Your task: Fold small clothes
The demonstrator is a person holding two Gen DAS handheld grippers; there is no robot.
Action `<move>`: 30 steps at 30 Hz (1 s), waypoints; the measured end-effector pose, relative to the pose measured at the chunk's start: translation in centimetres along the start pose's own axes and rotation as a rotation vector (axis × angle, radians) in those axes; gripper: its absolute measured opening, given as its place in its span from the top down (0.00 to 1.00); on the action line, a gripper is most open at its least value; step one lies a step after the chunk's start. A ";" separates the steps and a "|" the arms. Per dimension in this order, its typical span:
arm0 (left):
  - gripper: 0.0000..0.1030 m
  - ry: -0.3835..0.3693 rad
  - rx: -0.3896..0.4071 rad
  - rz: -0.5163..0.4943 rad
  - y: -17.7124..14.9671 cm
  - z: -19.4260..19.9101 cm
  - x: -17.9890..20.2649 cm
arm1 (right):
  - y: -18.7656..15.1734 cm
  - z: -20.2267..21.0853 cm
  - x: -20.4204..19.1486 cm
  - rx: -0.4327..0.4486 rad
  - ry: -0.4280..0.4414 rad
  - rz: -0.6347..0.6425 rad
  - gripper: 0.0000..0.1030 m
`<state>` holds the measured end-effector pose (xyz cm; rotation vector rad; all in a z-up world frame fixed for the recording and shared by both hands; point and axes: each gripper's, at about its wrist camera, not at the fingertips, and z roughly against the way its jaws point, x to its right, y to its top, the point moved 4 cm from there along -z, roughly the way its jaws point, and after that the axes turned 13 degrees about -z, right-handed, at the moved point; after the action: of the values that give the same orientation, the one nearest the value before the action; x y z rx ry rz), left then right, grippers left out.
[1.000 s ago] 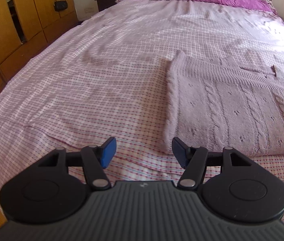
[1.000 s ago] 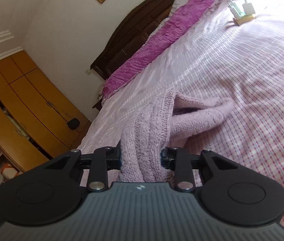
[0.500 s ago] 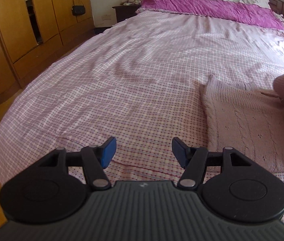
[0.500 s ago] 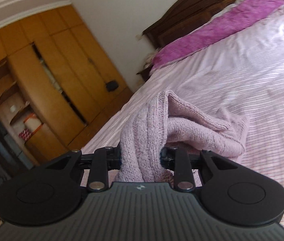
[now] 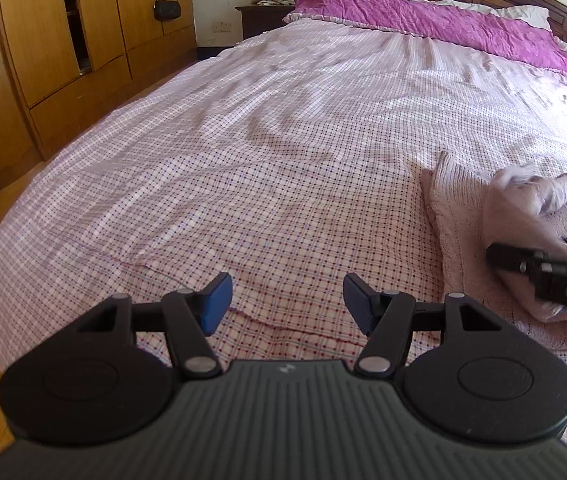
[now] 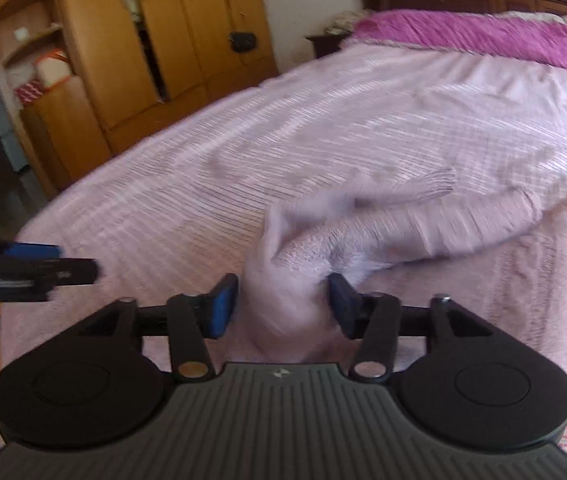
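A pale pink knitted sweater [image 5: 463, 216] lies partly folded on the bed at the right. One bunched fold of the sweater [image 6: 295, 280] rises between the fingers of my right gripper [image 6: 283, 304]. Its jaws stand apart, with a gap between the left blue pad and the cloth. The picture there is blurred by motion. From the left wrist view the right gripper [image 5: 543, 268] shows as a black bar over the sweater. My left gripper [image 5: 283, 300] hovers open and empty above the checked sheet, left of the sweater.
The bed [image 5: 243, 160] has a pink checked sheet and a magenta cover [image 5: 423, 24] by the dark headboard. Wooden wardrobes [image 5: 63, 40] line the left wall, with a small black bag [image 5: 166, 9] hanging there. A nightstand [image 5: 263, 16] stands in the corner.
My right gripper swung the sweater fold leftwards over the garment and down, and its jaws spread open. My left gripper drew left, away from the sweater, and stayed open.
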<state>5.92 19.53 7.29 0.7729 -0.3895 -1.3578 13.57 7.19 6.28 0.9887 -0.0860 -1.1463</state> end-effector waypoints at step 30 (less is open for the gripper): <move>0.39 -0.247 0.089 -0.463 9.2 -4.8 19.7 | -3.4 10.6 15.5 0.249 -0.122 -0.436 0.27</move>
<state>19.69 2.05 6.80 0.8008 -0.4864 -1.8907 12.70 -11.73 3.88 1.1917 -0.1164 -1.6245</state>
